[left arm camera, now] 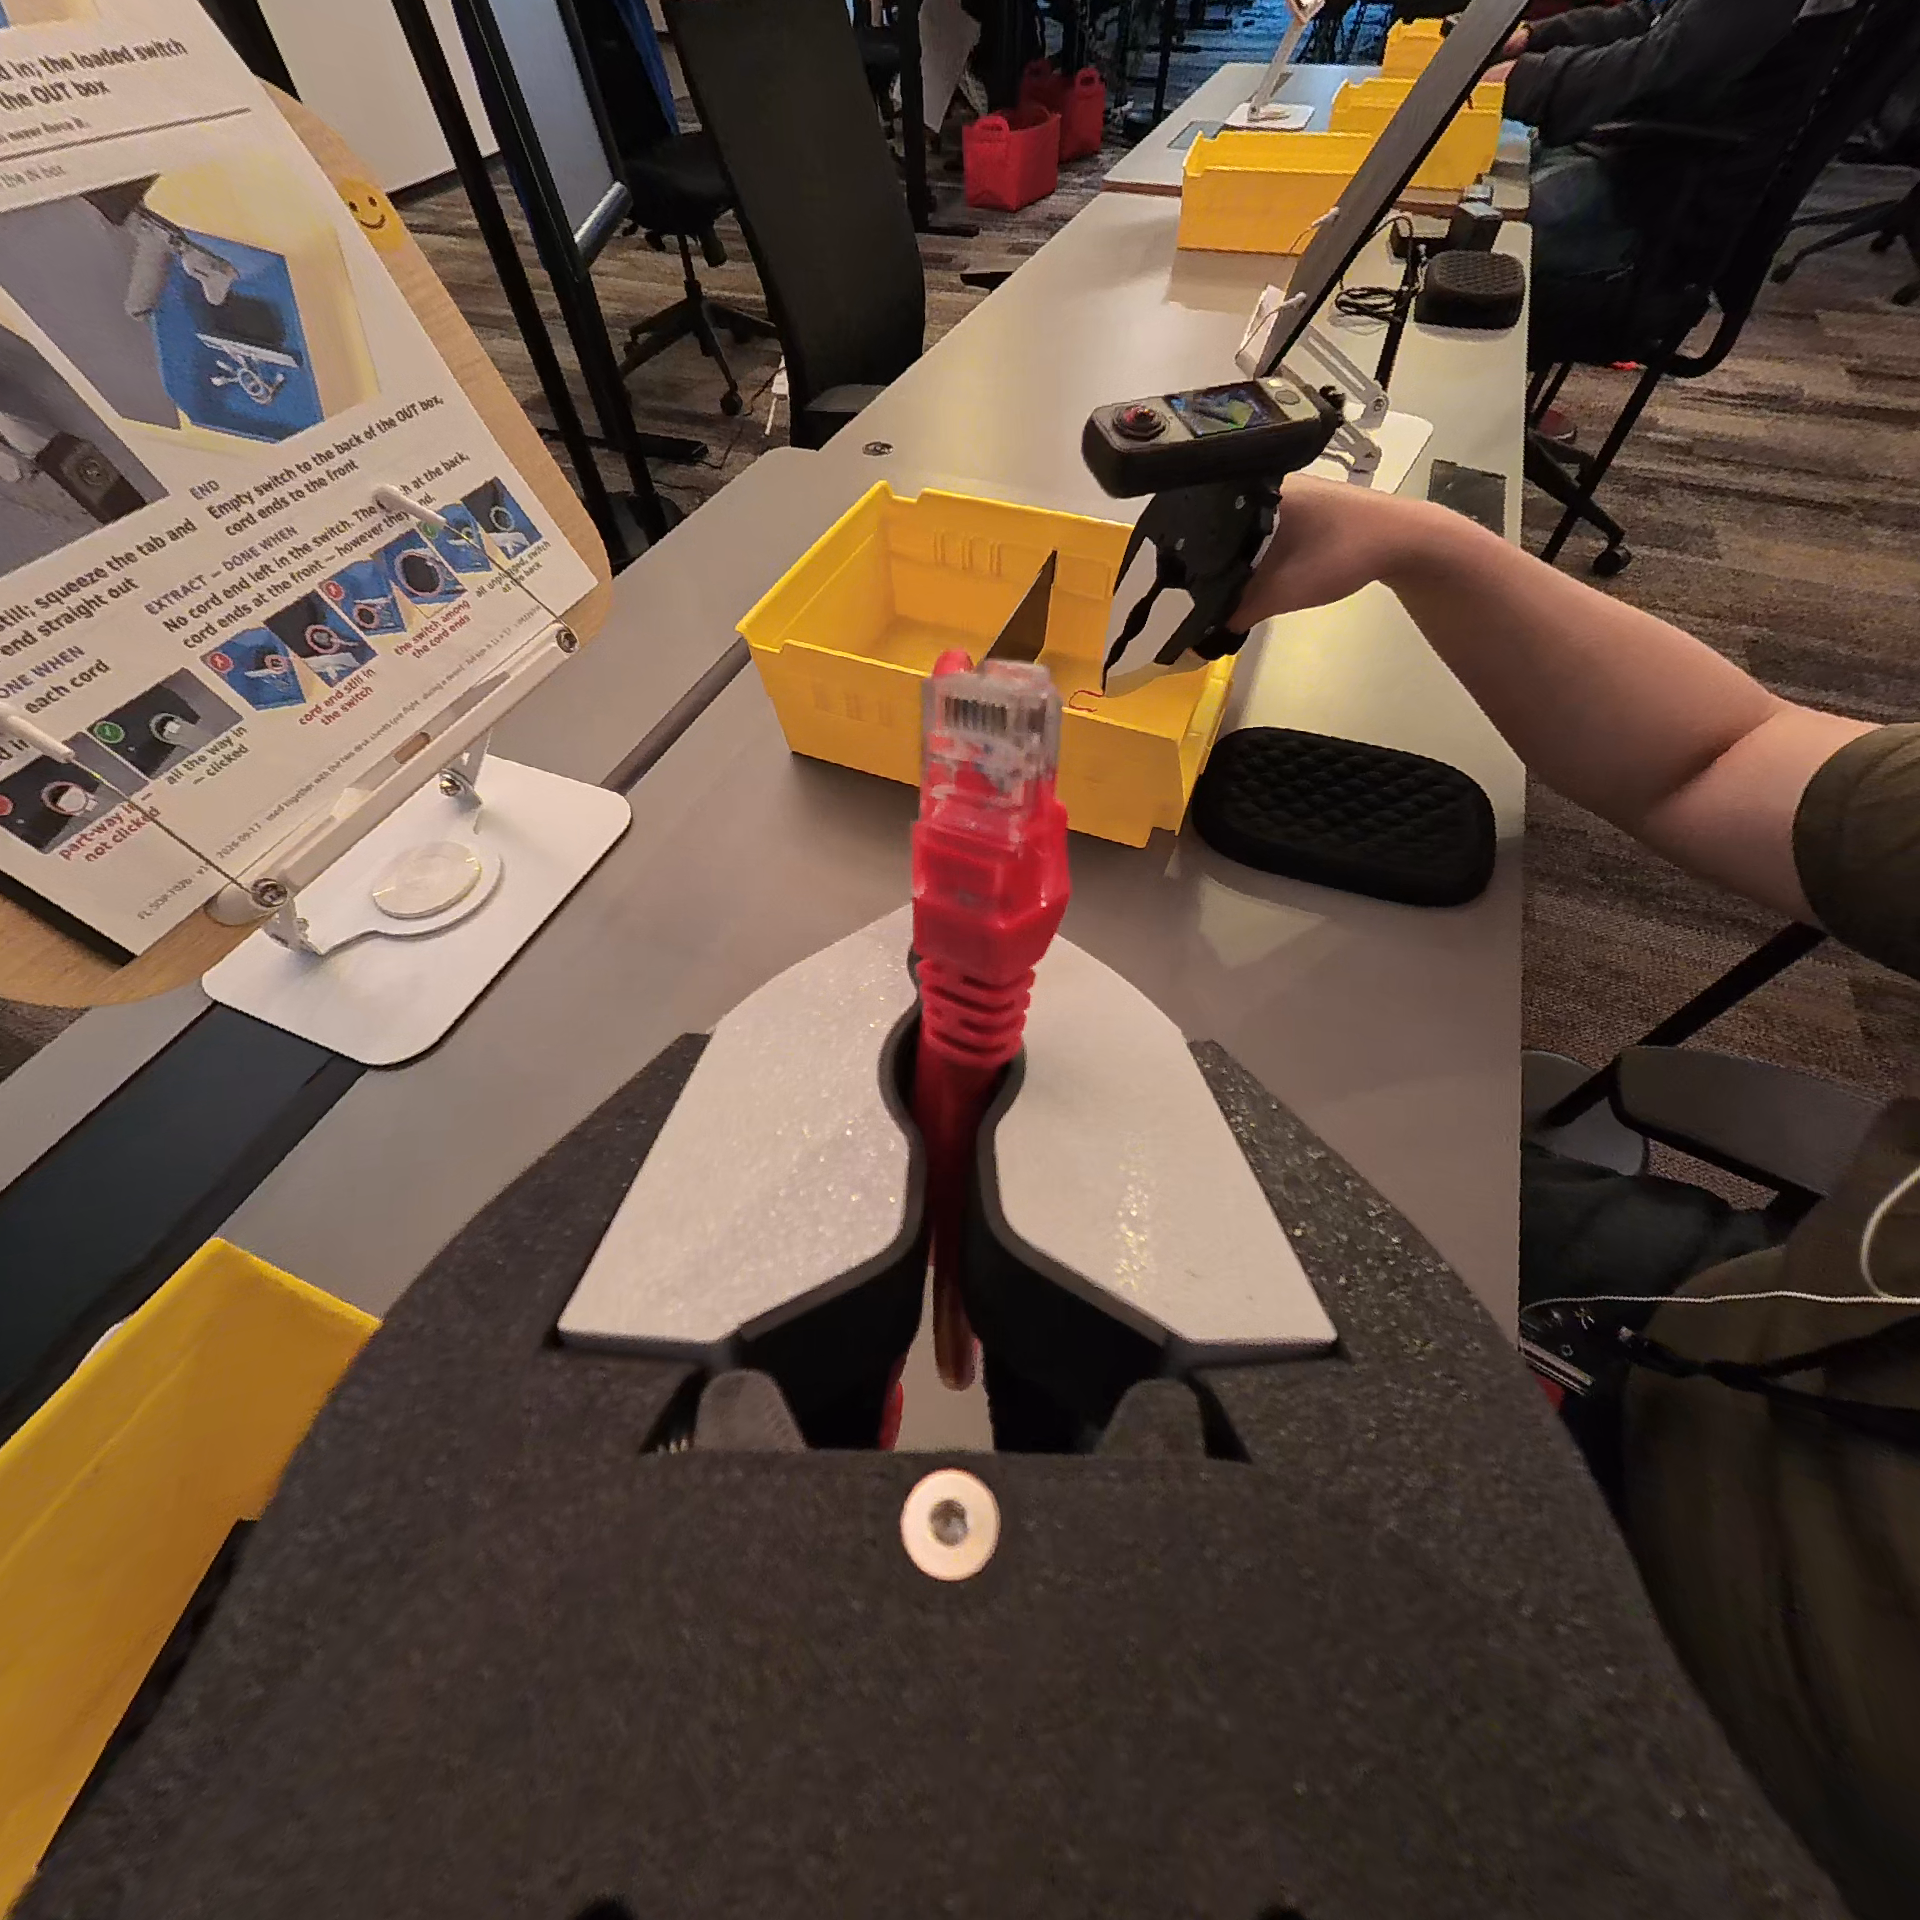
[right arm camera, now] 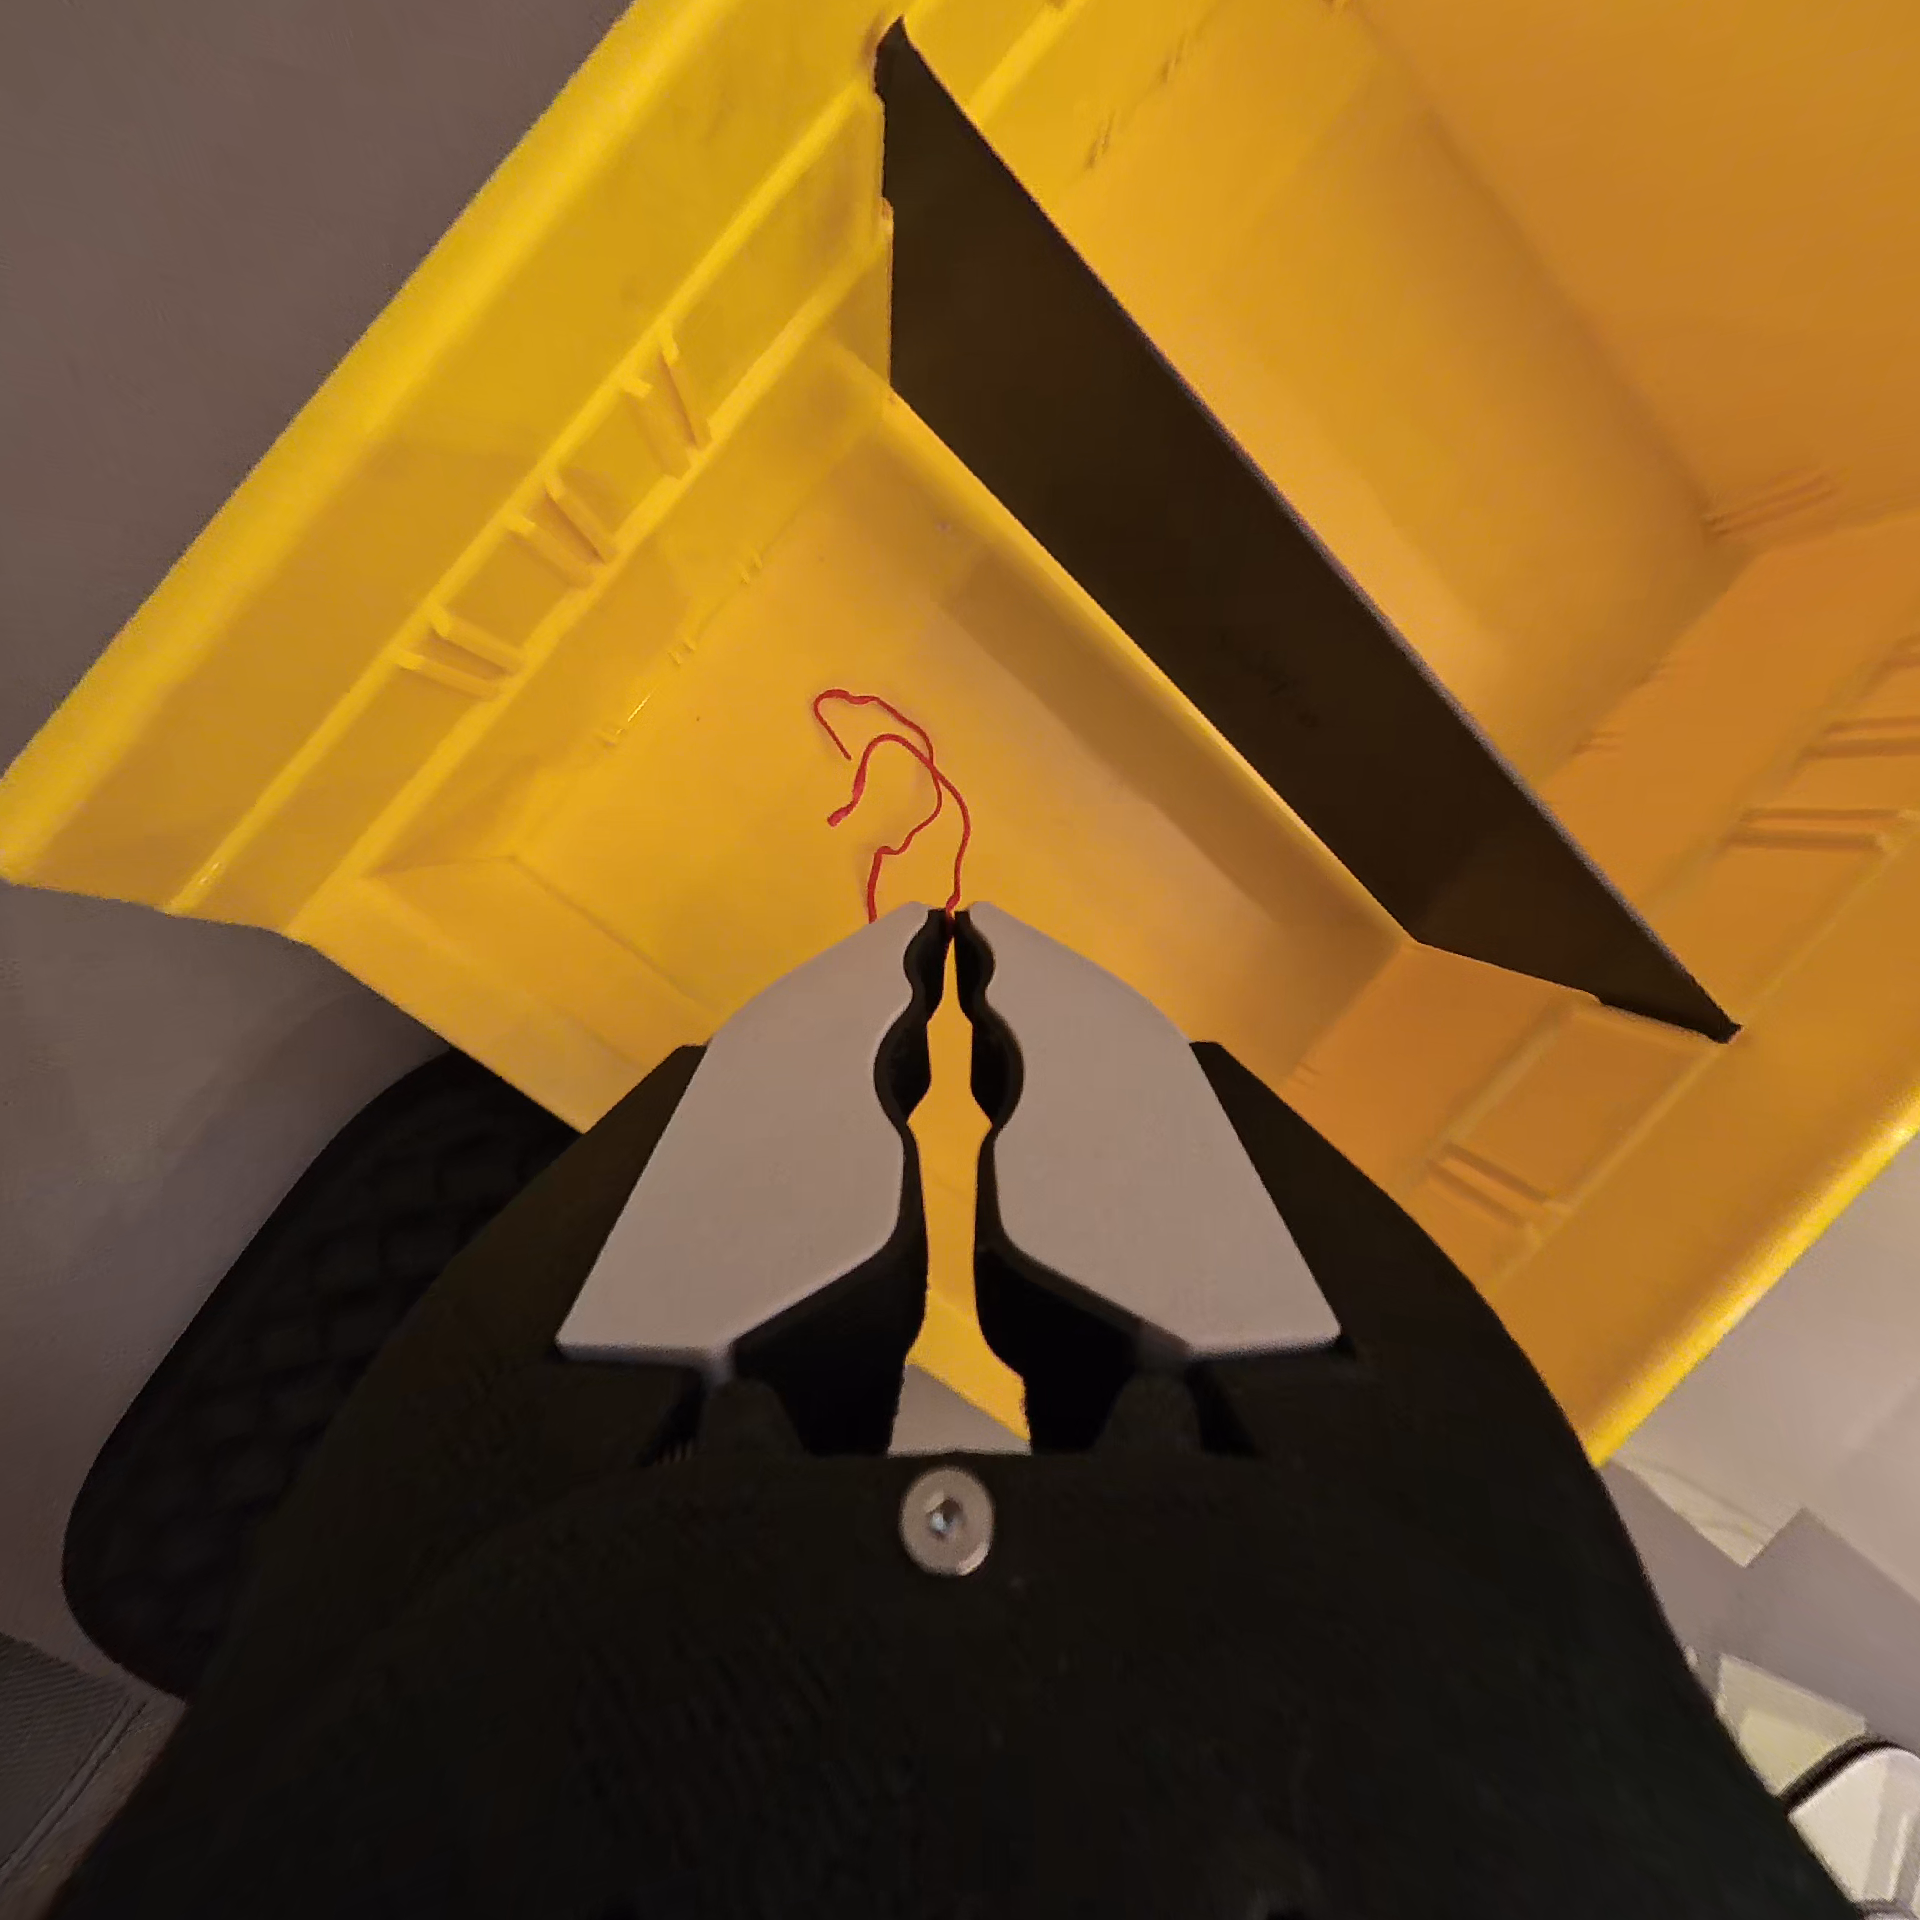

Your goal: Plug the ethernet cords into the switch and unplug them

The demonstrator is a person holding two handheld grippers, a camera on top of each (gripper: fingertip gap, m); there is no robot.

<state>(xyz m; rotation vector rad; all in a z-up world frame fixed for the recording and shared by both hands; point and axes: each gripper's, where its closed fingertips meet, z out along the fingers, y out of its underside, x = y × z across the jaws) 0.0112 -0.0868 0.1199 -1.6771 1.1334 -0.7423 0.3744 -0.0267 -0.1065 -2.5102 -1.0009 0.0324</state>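
Observation:
My left gripper point(left arm camera: 961, 1039) is shut on a red ethernet cord point(left arm camera: 977, 997). Its red boot and clear plug point(left arm camera: 992, 727) stick out past the fingertips, above the grey table. No switch is in view. Farther off, a hand holds my right gripper point(left arm camera: 1153, 623) over an open yellow bin point(left arm camera: 862, 707) with a black divider point(left arm camera: 1029, 613). In the right wrist view the right gripper point(right arm camera: 953, 914) is shut at its tips on a thin red thread point(right arm camera: 904, 790), which hangs over the bin's floor point(right arm camera: 675, 831) beside the divider point(right arm camera: 1247, 582).
An instruction sheet on a white stand point(left arm camera: 260, 468) is at the left. A black wrist rest point(left arm camera: 1340, 816) lies right of the bin, also in the right wrist view point(right arm camera: 260, 1299). Another yellow bin point(left arm camera: 135, 1455) is at lower left. More yellow bins point(left arm camera: 1299, 177) and chairs are beyond. Some 45 cm of space lies between my two pairs of fingers.

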